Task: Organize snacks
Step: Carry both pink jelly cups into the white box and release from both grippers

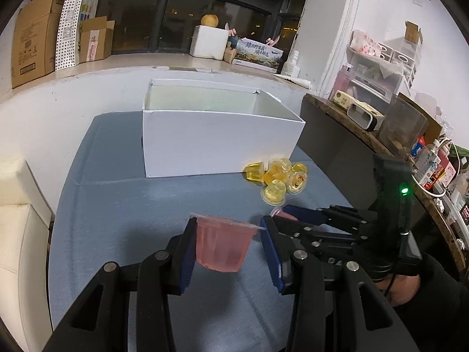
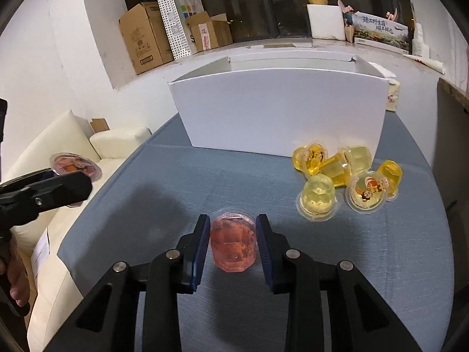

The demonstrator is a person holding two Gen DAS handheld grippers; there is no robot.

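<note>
My left gripper (image 1: 227,242) is shut on a pink jelly cup (image 1: 224,242) and holds it upright above the blue-grey table (image 1: 117,205). My right gripper (image 2: 233,242) is shut on a second pink jelly cup (image 2: 233,242), low over the table. The left gripper and its cup (image 2: 74,166) also show at the left of the right wrist view. A pile of several yellow jelly cups (image 2: 346,176) lies by the front right corner of an open white box (image 2: 278,108), and shows in the left wrist view (image 1: 278,180) too.
The white box (image 1: 217,135) stands at the table's far side against the wall. A cream sofa (image 2: 73,146) lies left of the table. A dark cluttered shelf (image 1: 381,135) stands at the right. Cardboard boxes (image 1: 38,38) sit on the window ledge.
</note>
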